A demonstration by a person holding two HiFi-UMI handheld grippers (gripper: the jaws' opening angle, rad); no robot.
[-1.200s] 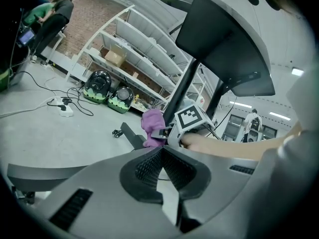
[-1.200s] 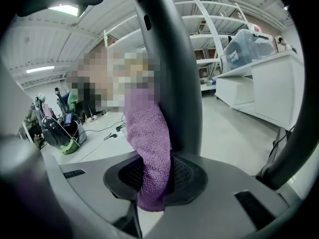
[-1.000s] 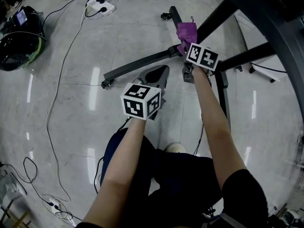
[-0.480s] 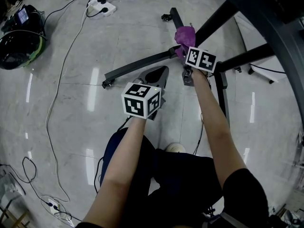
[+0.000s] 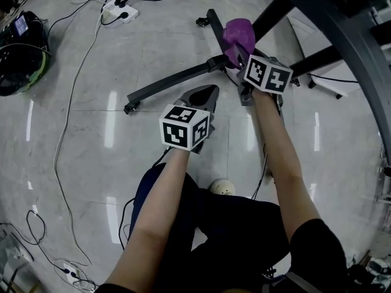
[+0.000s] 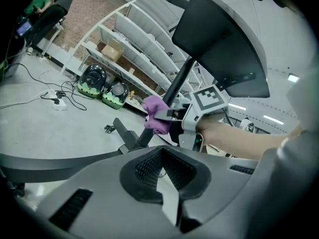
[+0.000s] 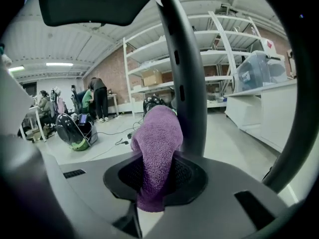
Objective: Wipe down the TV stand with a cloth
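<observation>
Farther along the TV stand (image 5: 171, 82) post, right gripper (image 5: 236, 60) pinches the cloth (image 5: 239, 34); left gripper (image 5: 204, 94) jaws pressed together above open floor (image 5: 85, 139).

- We observe bright, even overhead light; ceiling strips (image 7: 59, 63) glare as white streaks on the glossy floor (image 5: 110, 127).
- We note fisheye bending and dark corners; close foreground is soft.

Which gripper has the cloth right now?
The right gripper: it is shut on the purple cloth, right beside the stand's dark post. The left gripper is shut with nothing between its jaws.
</observation>
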